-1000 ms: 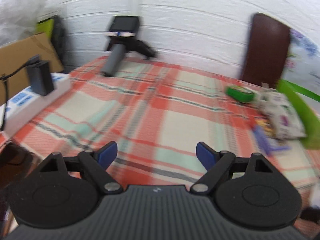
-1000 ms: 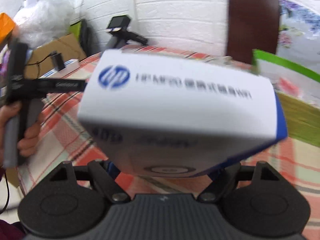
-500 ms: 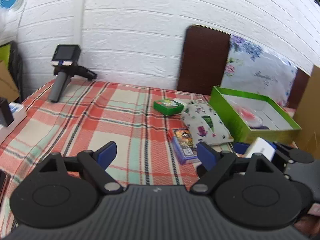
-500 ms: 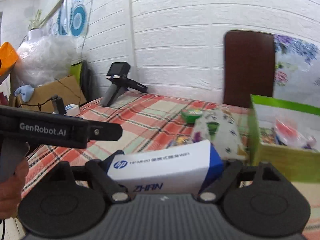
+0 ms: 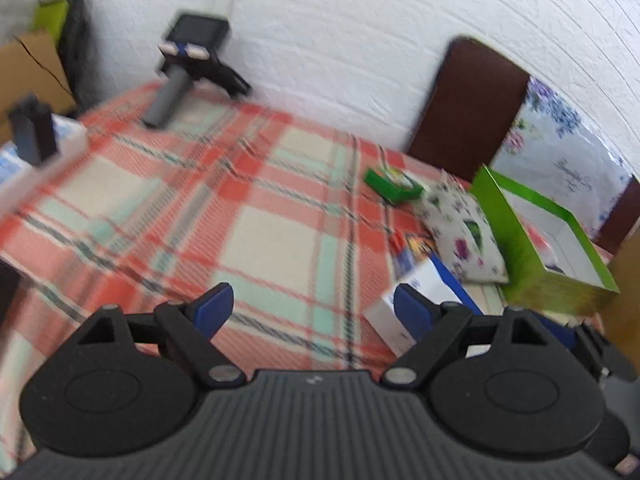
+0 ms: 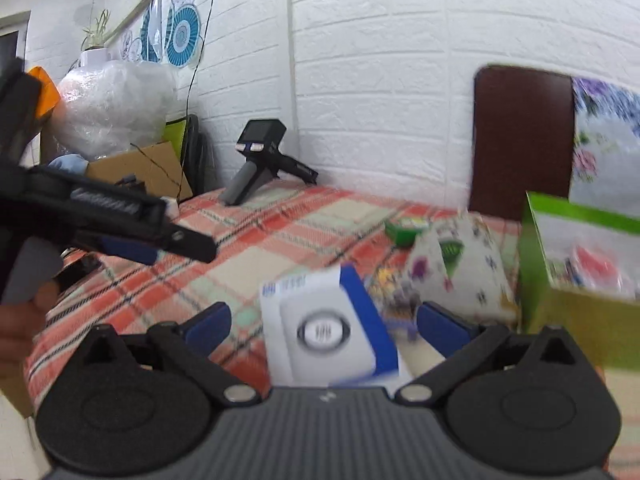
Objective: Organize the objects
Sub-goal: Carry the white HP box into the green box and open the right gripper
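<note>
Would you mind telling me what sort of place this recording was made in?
Probably a room in a home, with some storage clutter. A table under a plaid cloth stands against a white brick-pattern wall, a dark wooden chair back behind it, and painted fans hang on the wall.

Your table, under a red, cream and mint plaid cloth [image 5: 256, 216], carries a spare handheld gripper [image 5: 188, 68] at the far end by the wall. To the right lie a small green box [image 5: 392, 186], a floral pouch [image 5: 464, 236], a colourful card pack [image 5: 412, 248] and an open green box [image 5: 516, 240]. A white-and-blue box [image 6: 328, 328] stands nearest you.
</note>
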